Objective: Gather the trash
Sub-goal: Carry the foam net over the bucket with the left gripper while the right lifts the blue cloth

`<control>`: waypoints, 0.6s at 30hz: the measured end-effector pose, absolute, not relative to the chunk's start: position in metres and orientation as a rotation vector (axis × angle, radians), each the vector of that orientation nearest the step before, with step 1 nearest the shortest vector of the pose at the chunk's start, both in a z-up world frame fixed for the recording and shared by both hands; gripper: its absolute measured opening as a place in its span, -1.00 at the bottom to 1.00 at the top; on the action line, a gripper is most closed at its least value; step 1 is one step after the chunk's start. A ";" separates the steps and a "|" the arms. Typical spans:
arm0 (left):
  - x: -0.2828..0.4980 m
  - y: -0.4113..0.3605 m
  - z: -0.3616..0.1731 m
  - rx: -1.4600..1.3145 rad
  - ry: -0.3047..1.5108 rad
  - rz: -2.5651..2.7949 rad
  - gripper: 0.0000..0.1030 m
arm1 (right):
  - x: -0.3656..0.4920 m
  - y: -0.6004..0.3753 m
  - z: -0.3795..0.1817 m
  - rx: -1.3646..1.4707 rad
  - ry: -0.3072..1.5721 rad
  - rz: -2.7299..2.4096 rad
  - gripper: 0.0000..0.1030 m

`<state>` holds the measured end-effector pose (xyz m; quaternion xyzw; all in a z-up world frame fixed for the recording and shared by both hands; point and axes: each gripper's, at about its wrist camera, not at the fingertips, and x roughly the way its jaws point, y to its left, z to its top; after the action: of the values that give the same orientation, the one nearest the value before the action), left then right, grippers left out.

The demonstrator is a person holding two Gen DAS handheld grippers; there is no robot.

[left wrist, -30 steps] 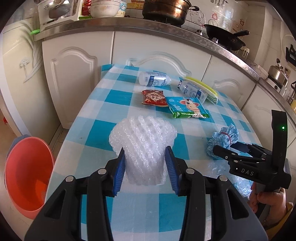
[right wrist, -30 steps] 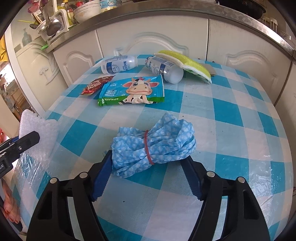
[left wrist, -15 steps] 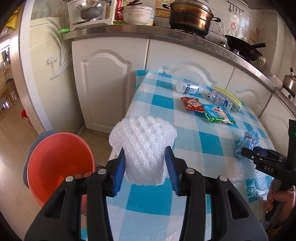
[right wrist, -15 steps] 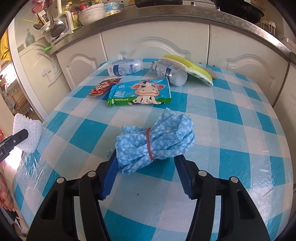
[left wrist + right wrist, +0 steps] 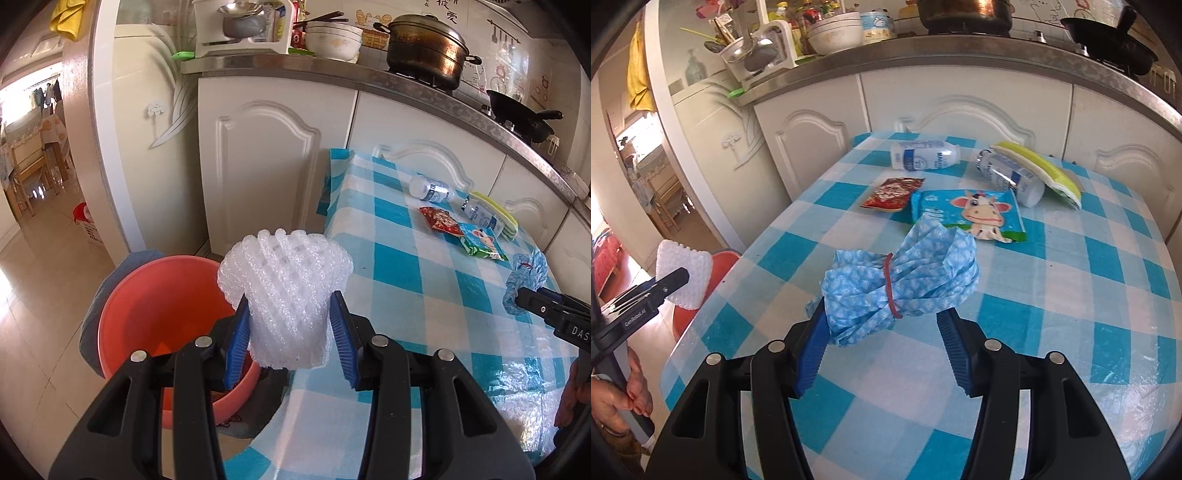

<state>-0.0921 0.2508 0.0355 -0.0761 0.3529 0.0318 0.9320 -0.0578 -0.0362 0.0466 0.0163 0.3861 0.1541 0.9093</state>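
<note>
Swung off the checked bench (image 5: 399, 266), my left fingers (image 5: 291, 332) clamp foam netting (image 5: 286, 288) above the orange basin (image 5: 147, 295); right fingers (image 5: 882, 339) grip the blue cloth bundle (image 5: 901, 280), lifted.

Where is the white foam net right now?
In the left wrist view the white foam net sits clamped in the left claw, off the table's left edge, beside the orange bin.

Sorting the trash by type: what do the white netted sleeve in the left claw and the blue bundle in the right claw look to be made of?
The white netted sleeve looks like soft expanded foam, matte: puffy strands woven in an open lattice, pinched by the left claw. The blue bundle looks like thin printed plastic film or bags, possibly cloth: crinkled folds tied with a red rubber band, held by the right claw.
</note>
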 end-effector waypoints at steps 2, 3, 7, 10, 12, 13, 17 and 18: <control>-0.092 0.258 0.031 -0.164 0.729 0.079 -0.16 | -0.058 -0.022 0.050 0.025 0.795 0.349 0.13; -0.093 0.263 0.029 -0.170 0.733 0.088 -0.15 | -0.058 -0.014 0.052 0.018 0.797 0.366 0.13; -0.094 0.281 0.022 -0.187 0.748 0.118 -0.15 | -0.058 0.017 0.057 0.000 0.803 0.435 0.13; -0.096 0.296 0.017 -0.195 0.754 0.151 -0.15 | -0.057 0.041 0.060 -0.021 0.809 0.490 0.13; -0.096 0.306 0.013 -0.199 0.759 0.178 -0.14 | -0.058 0.059 0.061 -0.043 0.812 0.528 0.13; -0.097 0.312 0.011 -0.205 0.763 0.189 -0.14 | -0.058 0.068 0.062 -0.056 0.810 0.546 0.13; -0.097 0.331 0.001 -0.227 0.778 0.231 -0.14 | -0.058 0.106 0.063 -0.107 0.816 0.623 0.13; -0.097 0.335 -0.001 -0.233 0.782 0.240 -0.14 | -0.058 0.115 0.062 -0.120 0.818 0.639 0.13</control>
<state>-0.0971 0.3354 -0.0012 -0.1129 0.3794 0.1166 0.9109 -0.0583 0.1147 0.0623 -0.0574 0.3906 0.3053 0.8666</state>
